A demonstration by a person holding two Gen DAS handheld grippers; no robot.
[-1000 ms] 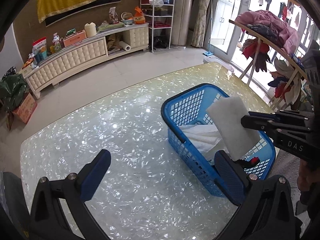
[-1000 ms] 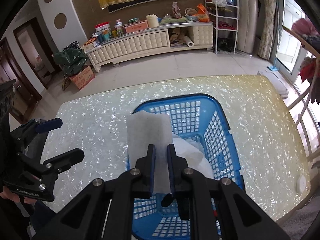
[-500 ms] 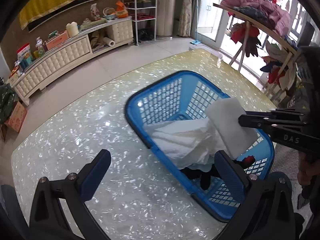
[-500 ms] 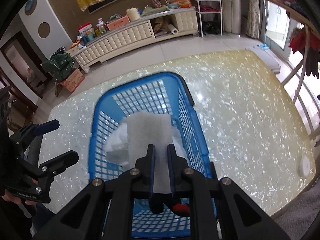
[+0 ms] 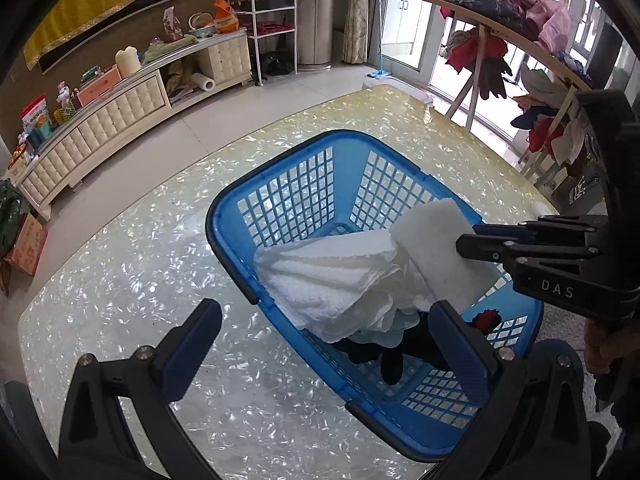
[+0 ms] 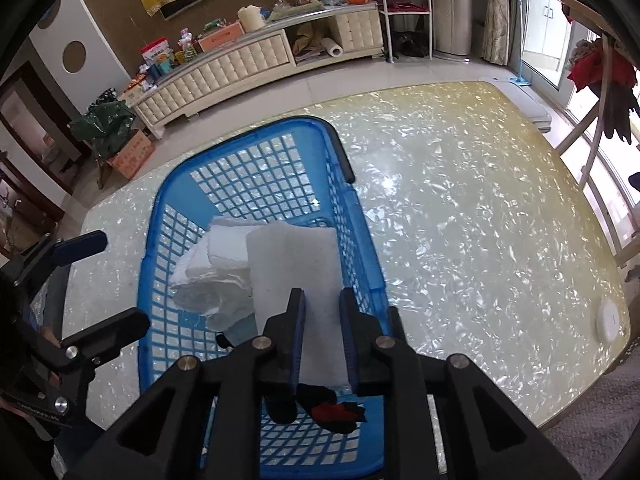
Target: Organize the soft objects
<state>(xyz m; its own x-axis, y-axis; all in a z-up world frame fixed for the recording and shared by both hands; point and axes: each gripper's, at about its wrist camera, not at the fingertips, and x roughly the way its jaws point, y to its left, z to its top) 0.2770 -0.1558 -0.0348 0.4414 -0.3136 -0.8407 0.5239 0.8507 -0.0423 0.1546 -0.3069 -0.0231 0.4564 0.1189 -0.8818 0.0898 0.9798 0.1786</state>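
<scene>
A blue plastic basket (image 5: 224, 208) (image 6: 240, 128) stands on the glossy pearl-pattern table. Inside it lie folded white cloths (image 5: 320, 276) (image 6: 216, 256) and dark items with a red patch (image 5: 484, 318) (image 6: 336, 412). My right gripper (image 6: 322, 300) (image 5: 468, 240) holds a white foam pad (image 6: 292, 264) (image 5: 432, 240) tilted over the basket's near end, its lower edge by the cloths. Its jaws are opening, and the pad is still between them. My left gripper (image 5: 326, 320) (image 6: 100, 286) hangs open and empty over the basket's left rim.
The table (image 6: 460, 220) spreads wide to the right of the basket, with a small white round disc (image 6: 608, 320) near its right edge. A clothes rack (image 5: 500, 20) full of garments stands beyond the table. A long cream cabinet (image 6: 260, 56) lines the far wall.
Both grippers have moved in over the basket and come lower. The pad has sunk toward the white cloths, and the right jaws now stand slightly wider around it.
</scene>
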